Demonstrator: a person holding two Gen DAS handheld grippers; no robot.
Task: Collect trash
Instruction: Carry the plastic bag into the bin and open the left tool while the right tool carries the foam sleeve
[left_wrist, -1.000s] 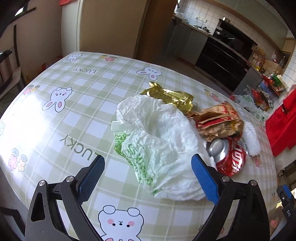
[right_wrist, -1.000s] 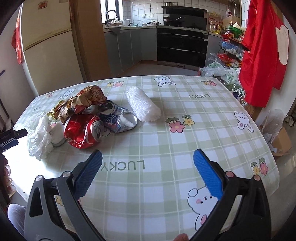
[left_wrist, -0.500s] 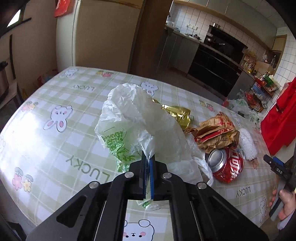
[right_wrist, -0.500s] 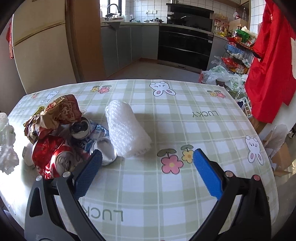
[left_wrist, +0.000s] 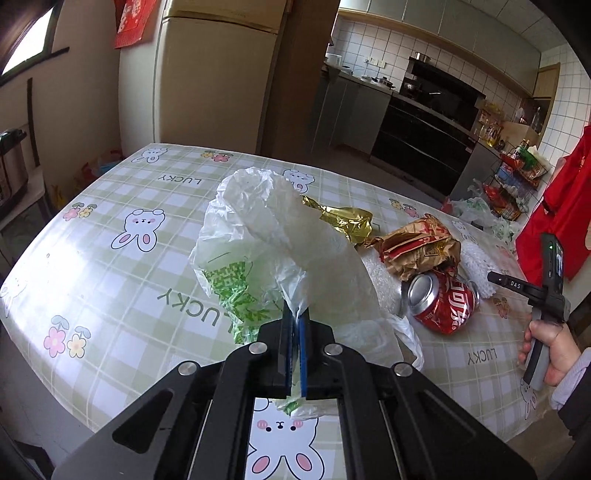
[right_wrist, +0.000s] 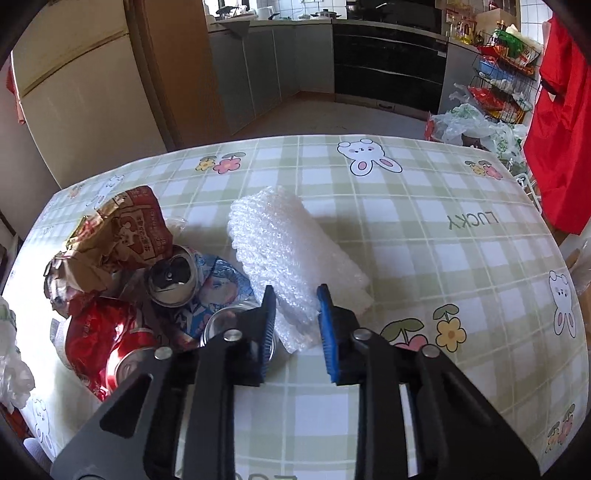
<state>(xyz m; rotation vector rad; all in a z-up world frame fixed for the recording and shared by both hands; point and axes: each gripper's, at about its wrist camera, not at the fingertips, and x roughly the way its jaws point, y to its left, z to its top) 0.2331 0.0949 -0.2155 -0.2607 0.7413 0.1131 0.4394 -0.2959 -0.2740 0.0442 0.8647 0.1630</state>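
My left gripper (left_wrist: 294, 325) is shut on a white plastic bag (left_wrist: 273, 251) with green print and holds it up off the table. A gold wrapper (left_wrist: 347, 219), a crumpled brown paper wrapper (left_wrist: 417, 247) and a crushed red can (left_wrist: 443, 301) lie to its right. My right gripper (right_wrist: 297, 317) is closed onto the near end of a white bubble-wrap roll (right_wrist: 291, 251) lying on the table. To its left lie a blue-white crushed can (right_wrist: 192, 280), the red can (right_wrist: 99, 339) and the brown wrapper (right_wrist: 122, 236).
The table (left_wrist: 110, 280) has a green checked cloth with rabbits. A fridge (left_wrist: 210, 81) and kitchen cabinets (right_wrist: 280, 74) stand behind. A red garment (right_wrist: 557, 140) and a rack with bags (right_wrist: 495, 92) are at the right. The right handheld gripper and hand (left_wrist: 546, 332) show at the table edge.
My left gripper closed on the plastic bag and lifted it. My right gripper moved forward to the bubble-wrap roll and closed onto it.
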